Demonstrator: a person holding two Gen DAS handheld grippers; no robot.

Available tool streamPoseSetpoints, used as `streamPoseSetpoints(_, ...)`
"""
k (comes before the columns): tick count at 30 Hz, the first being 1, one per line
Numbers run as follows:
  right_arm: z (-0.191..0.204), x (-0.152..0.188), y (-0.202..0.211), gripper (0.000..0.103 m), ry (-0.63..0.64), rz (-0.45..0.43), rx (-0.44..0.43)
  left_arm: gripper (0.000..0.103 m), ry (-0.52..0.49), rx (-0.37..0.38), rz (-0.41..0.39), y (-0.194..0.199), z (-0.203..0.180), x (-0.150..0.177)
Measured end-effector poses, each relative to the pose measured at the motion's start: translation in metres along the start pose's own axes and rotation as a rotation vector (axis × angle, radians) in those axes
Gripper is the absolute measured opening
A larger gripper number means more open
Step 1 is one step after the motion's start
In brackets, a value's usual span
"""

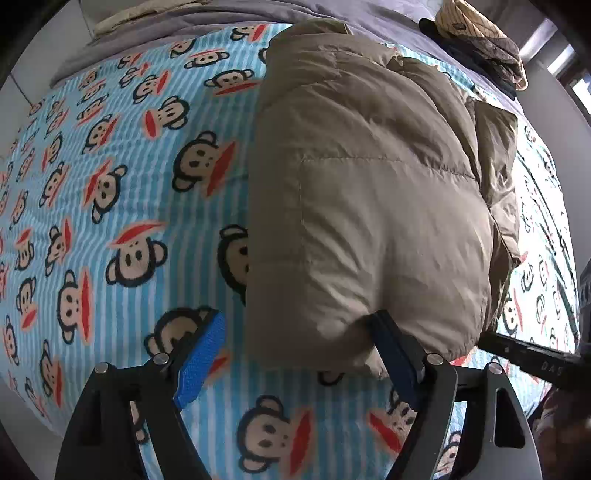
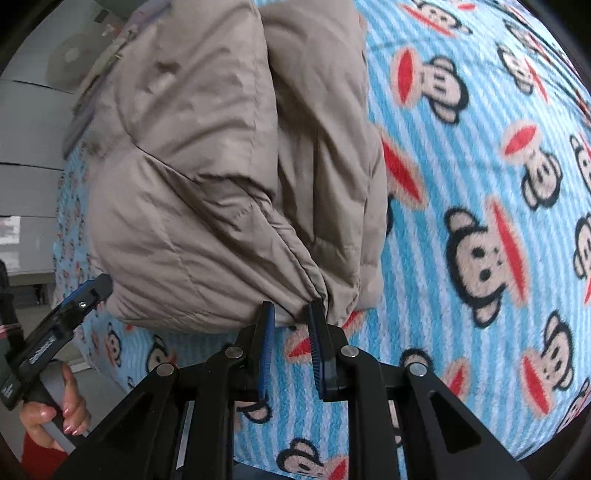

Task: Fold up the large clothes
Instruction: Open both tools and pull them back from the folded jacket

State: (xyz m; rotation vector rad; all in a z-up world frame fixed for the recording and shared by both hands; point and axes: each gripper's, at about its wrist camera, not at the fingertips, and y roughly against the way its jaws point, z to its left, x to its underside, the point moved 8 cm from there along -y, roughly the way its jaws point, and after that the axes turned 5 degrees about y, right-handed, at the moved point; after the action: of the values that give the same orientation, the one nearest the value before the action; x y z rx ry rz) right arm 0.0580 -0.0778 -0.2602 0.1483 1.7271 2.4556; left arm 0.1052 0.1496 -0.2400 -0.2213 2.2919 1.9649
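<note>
A tan puffer jacket (image 1: 369, 192) lies folded lengthwise on a blue monkey-print blanket (image 1: 110, 184). My left gripper (image 1: 299, 332) is wide open at the jacket's near hem; its right finger (image 1: 391, 343) touches the hem corner, its left finger (image 1: 203, 354) lies on the blanket. In the right wrist view the jacket (image 2: 207, 177) bulges just ahead. My right gripper (image 2: 291, 314) has its jaws narrowly apart at the gathered hem edge (image 2: 314, 295); whether they pinch cloth I cannot tell. The left gripper also shows in that view (image 2: 85, 295).
A pile of dark and checked clothes (image 1: 480, 40) sits at the far right on a grey sheet (image 1: 221, 18). The right gripper's body (image 1: 535, 358) enters from the right. A hand with painted nails (image 2: 70, 410) holds the left gripper's handle. The bed edge runs along the left of the right wrist view.
</note>
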Motion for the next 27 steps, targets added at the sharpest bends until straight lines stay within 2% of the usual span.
streamPoseSetpoints(5, 0.013, 0.011, 0.011, 0.021, 0.026, -0.015, 0.022, 0.082, -0.014, 0.009, -0.018, 0.011, 0.002, 0.0)
streamPoseSetpoints(10, 0.015, 0.021, 0.027, 0.021, -0.008, -0.05, 0.026, 0.082, -0.026, 0.02, -0.018, 0.019, 0.007, 0.0)
streamPoseSetpoints(17, 0.02, 0.018, 0.05, 0.021, -0.033, -0.101, 0.038, 0.082, -0.045, 0.04, -0.021, 0.034, 0.009, 0.001)
streamPoseSetpoints(24, 0.038, 0.012, 0.081, 0.021, 0.02, -0.15, 0.074, 0.082, -0.051, 0.031, -0.117, 0.075, 0.005, -0.01)
streamPoseSetpoints(25, 0.042, 0.009, 0.088, 0.023, 0.034, -0.165, 0.083, 0.082, -0.049, 0.029, -0.132, 0.082, 0.005, -0.012)
streamPoseSetpoints(27, 0.048, 0.005, 0.098, 0.042, 0.051, -0.185, 0.105, 0.082, -0.042, 0.03, -0.173, 0.097, 0.004, -0.016)
